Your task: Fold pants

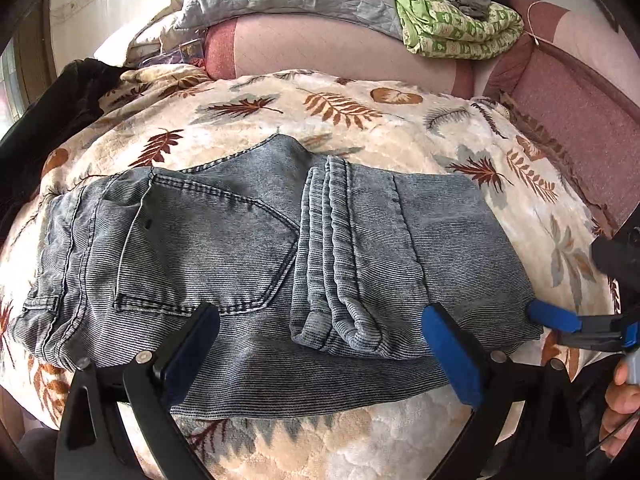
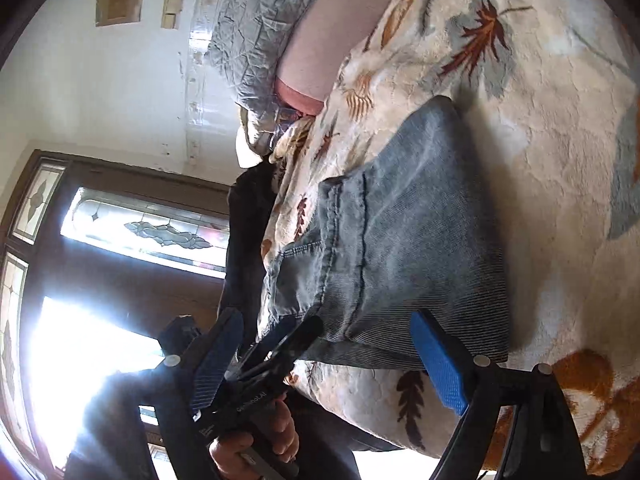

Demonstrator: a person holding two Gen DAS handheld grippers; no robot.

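Viewing left wrist: the pants [image 1: 256, 248] lie part-folded on the leaf-print blanket [image 1: 400, 120] of the bed, long axis running left to right, just ahead of the left tongs [image 1: 324, 354], which gape open and empty.
Right wrist: right tongs [image 2: 332, 360] spread open at the pants' near end, leg cuffs [image 1: 340, 256] doubled over mid-garment.
Nearer: both close.

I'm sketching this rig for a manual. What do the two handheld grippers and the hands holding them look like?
Both the left gripper and the right gripper have black curved fingers with silver rivets and textured blue pads. The left gripper's body carries small white lettering. Bare hands hold them; no sleeves show.
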